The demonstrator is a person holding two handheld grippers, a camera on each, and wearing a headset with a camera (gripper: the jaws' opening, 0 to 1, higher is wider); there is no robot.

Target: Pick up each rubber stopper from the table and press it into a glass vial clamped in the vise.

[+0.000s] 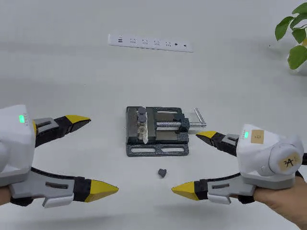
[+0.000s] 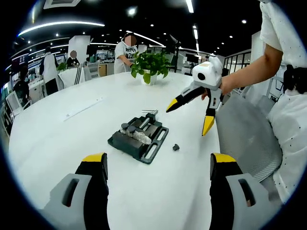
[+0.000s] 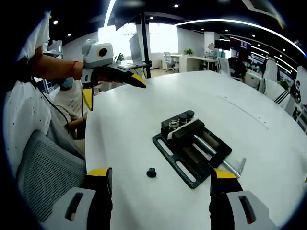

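Your left gripper [image 1: 103, 154] had a white body, grey mid parts, black jaws w/ yellow tips and a green light. Your right gripper [image 1: 184, 162] had the same colours, plus tan labels. The vise [image 1: 157, 137] was dark grey to black, its screw silver. The stoppers [image 1: 142, 113] in it and the loose stopper [image 1: 162, 172] were dark grey. The table [image 1: 72, 72] and power strip [image 1: 150, 42] were white. The plant [image 1: 293, 33] was green. Your shirt [image 2: 292, 120] was white w/ small dark dots; the chair [image 3: 48, 177] was grey mesh.

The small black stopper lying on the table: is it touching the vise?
Apart. The head view shows the stopper lying in front of the vise, with a strip of bare table between them; the right gripper view shows the same gap.
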